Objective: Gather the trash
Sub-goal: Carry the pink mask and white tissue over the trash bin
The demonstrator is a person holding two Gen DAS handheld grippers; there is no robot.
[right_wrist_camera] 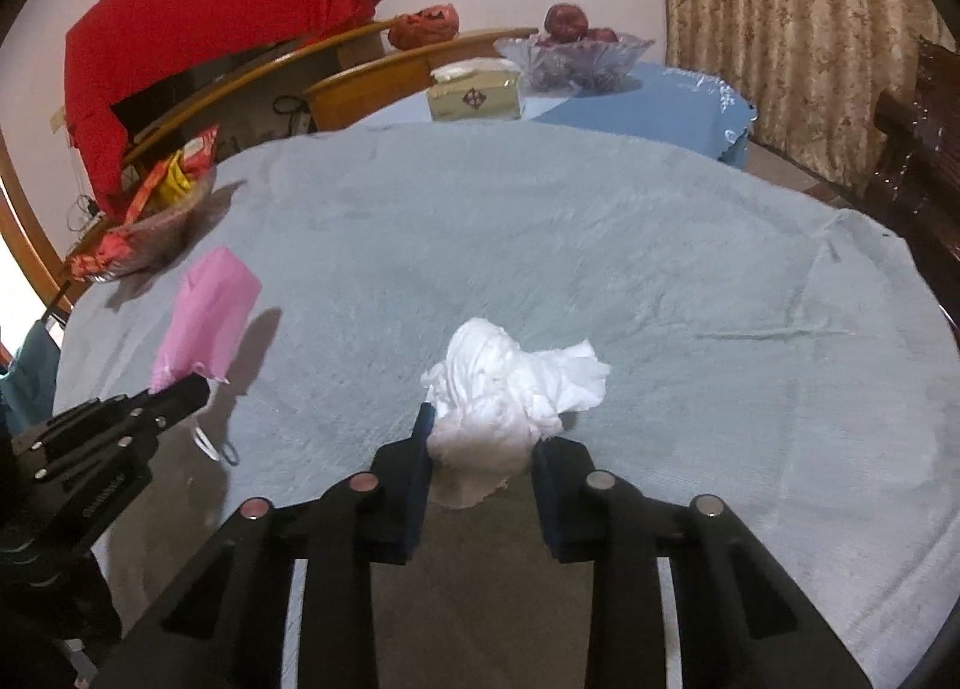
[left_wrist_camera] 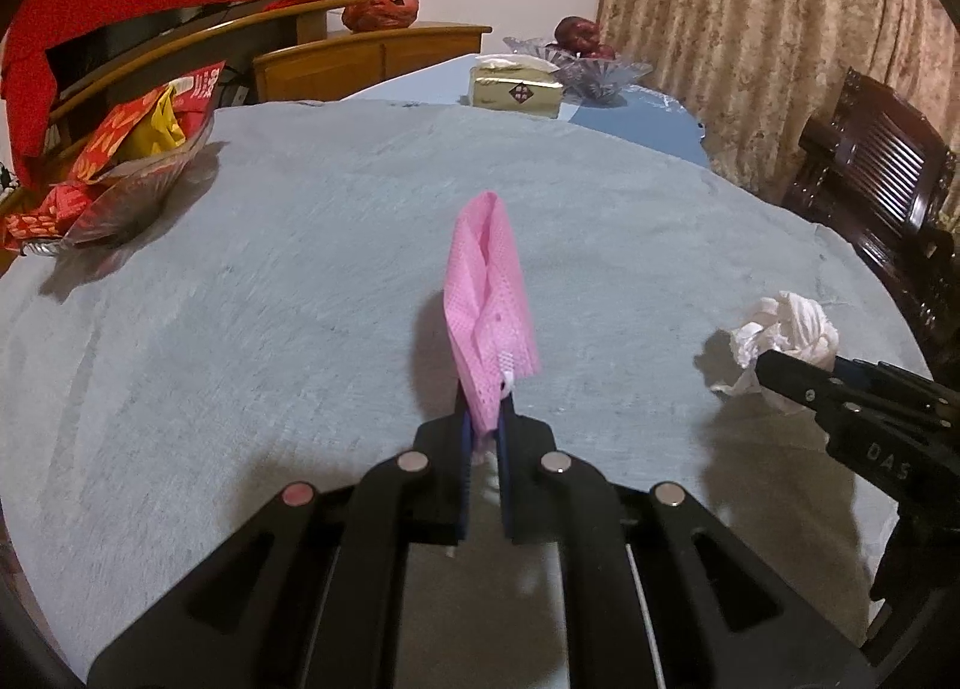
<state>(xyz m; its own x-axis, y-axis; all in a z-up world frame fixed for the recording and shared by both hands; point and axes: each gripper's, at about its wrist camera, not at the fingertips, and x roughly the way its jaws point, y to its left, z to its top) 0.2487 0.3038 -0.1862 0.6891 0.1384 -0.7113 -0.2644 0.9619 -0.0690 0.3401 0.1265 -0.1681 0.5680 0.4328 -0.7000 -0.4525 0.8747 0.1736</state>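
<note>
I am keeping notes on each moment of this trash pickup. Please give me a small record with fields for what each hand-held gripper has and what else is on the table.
left hand-held gripper: shut on pink mesh face mask
right hand-held gripper: pads against crumpled white tissue
surface: grey-blue cloth-covered table
other items: glass bowl of red snack packets; gold tissue box

We have two fisheye cameras, each one sitting just behind a gripper and looking forward and downward along its fingers, very near to them. The left view looks over the left gripper (left_wrist_camera: 485, 419) across the grey cloth (left_wrist_camera: 300, 281) toward the curtain (left_wrist_camera: 750, 47). The right view looks over the right gripper (right_wrist_camera: 483, 443) in a similar direction. Both views share the pink mask (left_wrist_camera: 489, 305), the white tissue (right_wrist_camera: 510, 389), the tissue box (left_wrist_camera: 516, 92) and the glass bowl (right_wrist_camera: 570, 59); each view also sees the other gripper at its edge
</note>
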